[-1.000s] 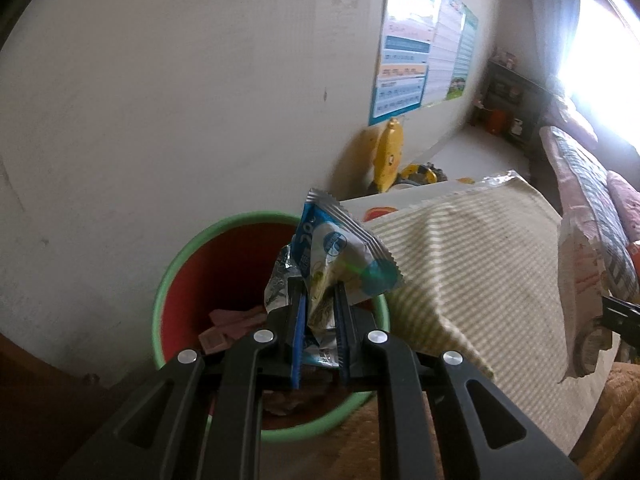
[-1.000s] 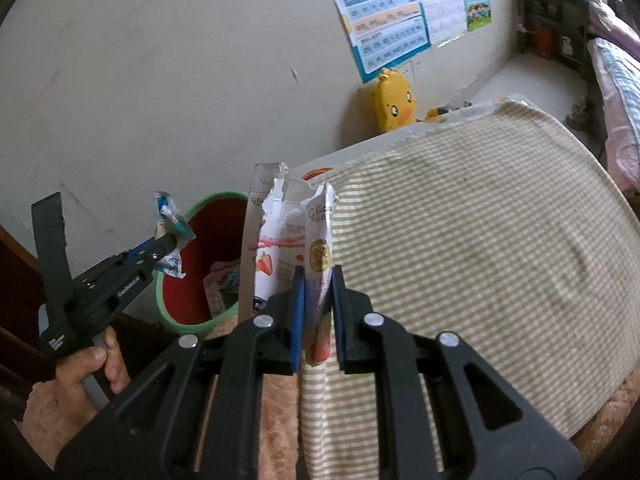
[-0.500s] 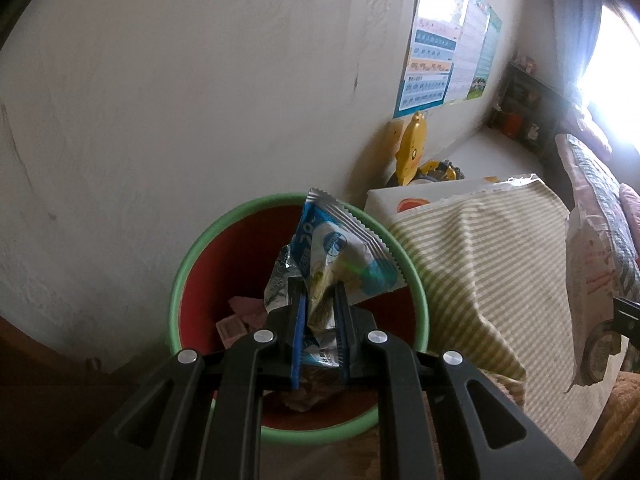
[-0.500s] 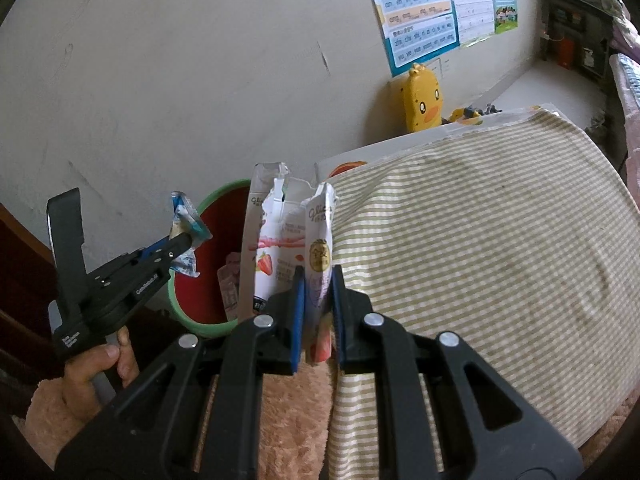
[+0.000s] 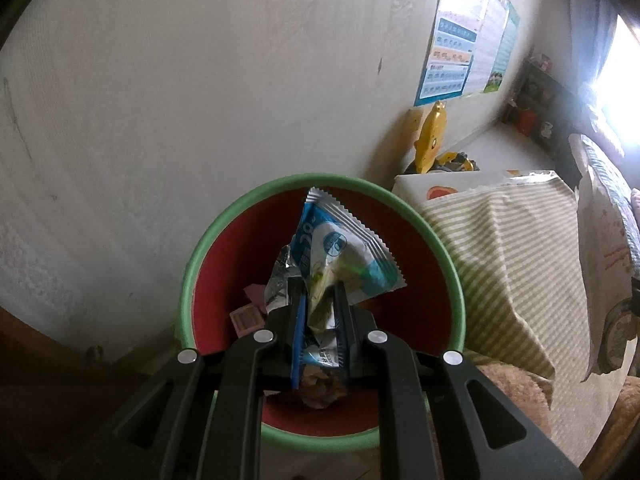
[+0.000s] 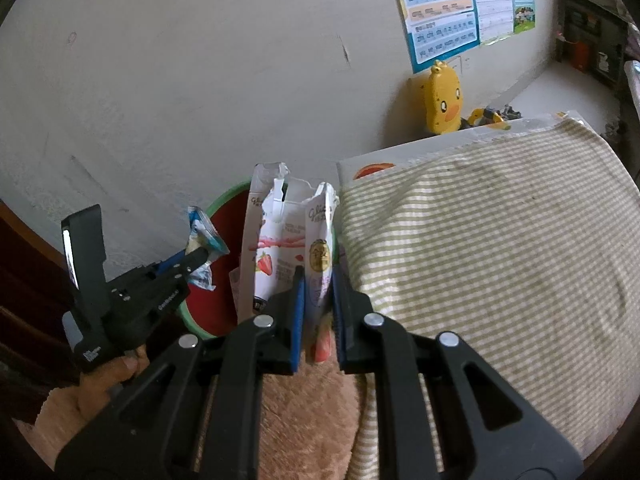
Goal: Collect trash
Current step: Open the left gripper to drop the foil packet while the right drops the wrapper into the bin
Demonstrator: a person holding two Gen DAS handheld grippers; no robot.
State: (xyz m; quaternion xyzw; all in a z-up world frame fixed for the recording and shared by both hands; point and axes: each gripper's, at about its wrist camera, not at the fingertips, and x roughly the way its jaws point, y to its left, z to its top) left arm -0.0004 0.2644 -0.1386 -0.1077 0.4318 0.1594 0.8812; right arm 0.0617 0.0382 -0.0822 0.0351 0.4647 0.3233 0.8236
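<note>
My left gripper (image 5: pixel 320 300) is shut on a blue and white snack wrapper (image 5: pixel 340 248) and holds it right above the open mouth of a red bin with a green rim (image 5: pixel 208 240). Several scraps of trash (image 5: pixel 248 316) lie inside the bin. My right gripper (image 6: pixel 318 284) is shut on a torn white strawberry snack packet (image 6: pixel 280 248), held upright beside the bin (image 6: pixel 224 216), which it partly hides. The left gripper (image 6: pixel 200 256) with its wrapper shows to the left in the right wrist view.
A box draped with a green striped cloth (image 6: pixel 480 260) stands right of the bin. A white wall (image 5: pixel 200 100) is just behind the bin. A yellow duck toy (image 6: pixel 442 100) leans on the wall under posters. A fuzzy tan blanket (image 6: pixel 300 408) lies below.
My left gripper has moved over the bin so the wrapper now hangs above its centre. My right gripper has drifted a little closer to the bin with its packet.
</note>
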